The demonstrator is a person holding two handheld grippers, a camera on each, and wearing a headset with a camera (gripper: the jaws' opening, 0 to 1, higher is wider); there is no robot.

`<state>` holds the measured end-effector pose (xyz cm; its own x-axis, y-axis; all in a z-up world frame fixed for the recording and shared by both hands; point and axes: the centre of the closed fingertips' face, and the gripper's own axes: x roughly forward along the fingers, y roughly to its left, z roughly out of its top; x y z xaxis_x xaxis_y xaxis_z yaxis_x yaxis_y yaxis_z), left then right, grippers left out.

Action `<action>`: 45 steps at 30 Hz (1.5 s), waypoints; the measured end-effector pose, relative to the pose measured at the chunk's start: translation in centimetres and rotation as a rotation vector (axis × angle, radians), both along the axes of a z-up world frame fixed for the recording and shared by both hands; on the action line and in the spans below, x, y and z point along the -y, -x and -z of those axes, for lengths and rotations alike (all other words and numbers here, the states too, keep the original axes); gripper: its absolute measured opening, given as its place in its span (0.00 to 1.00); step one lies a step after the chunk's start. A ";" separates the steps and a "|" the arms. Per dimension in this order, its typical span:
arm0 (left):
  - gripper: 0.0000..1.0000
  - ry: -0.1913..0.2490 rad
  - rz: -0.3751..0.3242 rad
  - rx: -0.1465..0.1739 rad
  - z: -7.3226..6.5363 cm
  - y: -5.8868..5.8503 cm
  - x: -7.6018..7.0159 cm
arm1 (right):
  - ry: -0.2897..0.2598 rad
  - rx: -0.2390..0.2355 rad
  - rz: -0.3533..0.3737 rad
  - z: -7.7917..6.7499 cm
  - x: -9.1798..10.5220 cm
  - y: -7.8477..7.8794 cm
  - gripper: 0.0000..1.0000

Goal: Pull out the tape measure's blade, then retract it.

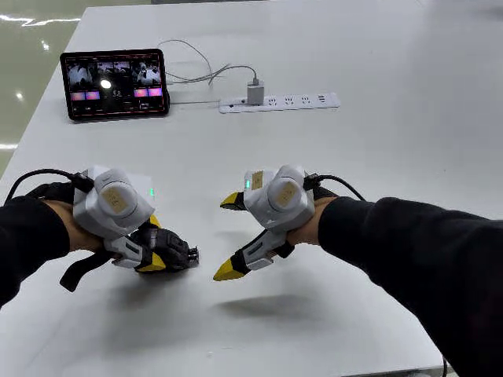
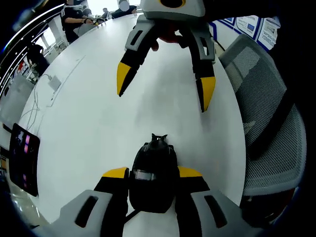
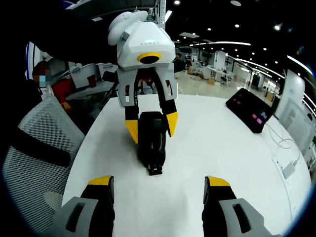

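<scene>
We judge the black tape measure (image 1: 171, 250) hard-cased, compact and fairly light, and its blade thin and springy. The hook (image 3: 155, 171) at the blade's tip is the place to pinch. The tape measure sits at seven o'clock on the bench (image 1: 354, 157), clamped in our left claw (image 2: 153, 174). Our right claw (image 1: 228, 236), at its three o'clock, gapes wide and holds nothing.

- The left gripper (image 1: 157, 245) had a rounded pale-grey plastic housing, grey-and-black jaws with yellow tips, and a small green light.
- The right gripper (image 1: 228, 236) was built alike, with a tan square label on top.
- Thin black cables (image 1: 39, 173) ran from both housings.
- Long black sleeves (image 1: 409, 251) covered both arms.
</scene>
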<state>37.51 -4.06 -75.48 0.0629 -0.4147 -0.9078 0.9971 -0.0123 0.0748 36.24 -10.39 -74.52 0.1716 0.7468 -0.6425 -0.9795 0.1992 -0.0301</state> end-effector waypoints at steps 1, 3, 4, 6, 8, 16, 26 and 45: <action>0.31 -0.002 0.000 0.001 0.0 0.0 0.0 | 0.000 0.001 -0.001 0.0 -0.1 -0.1 0.70; 0.30 -0.004 0.008 0.005 0.0 0.0 0.0 | -0.002 0.004 0.002 -0.1 -0.2 -0.2 0.69; 0.30 -0.005 0.013 0.009 0.0 0.0 0.0 | -0.004 0.002 0.002 -0.1 -0.3 -0.3 0.68; 0.30 -0.002 0.015 0.009 0.0 0.0 0.0 | -0.004 0.003 0.000 0.0 -0.5 -0.3 0.62; 0.30 -0.013 0.015 0.015 0.1 0.1 0.1 | 0.001 0.008 0.002 0.2 -0.7 -0.4 0.51; 0.29 -0.017 0.016 0.027 0.1 0.0 0.2 | 0.005 0.007 -0.016 0.8 -2.3 -0.5 0.40; 0.29 -0.020 0.037 0.035 0.2 -0.2 0.2 | 0.036 0.005 -0.029 2.0 -3.0 -0.4 0.30; 0.29 -0.026 0.050 0.034 0.4 -0.1 0.1 | 0.098 -0.009 -0.050 4.2 -3.3 -0.4 0.19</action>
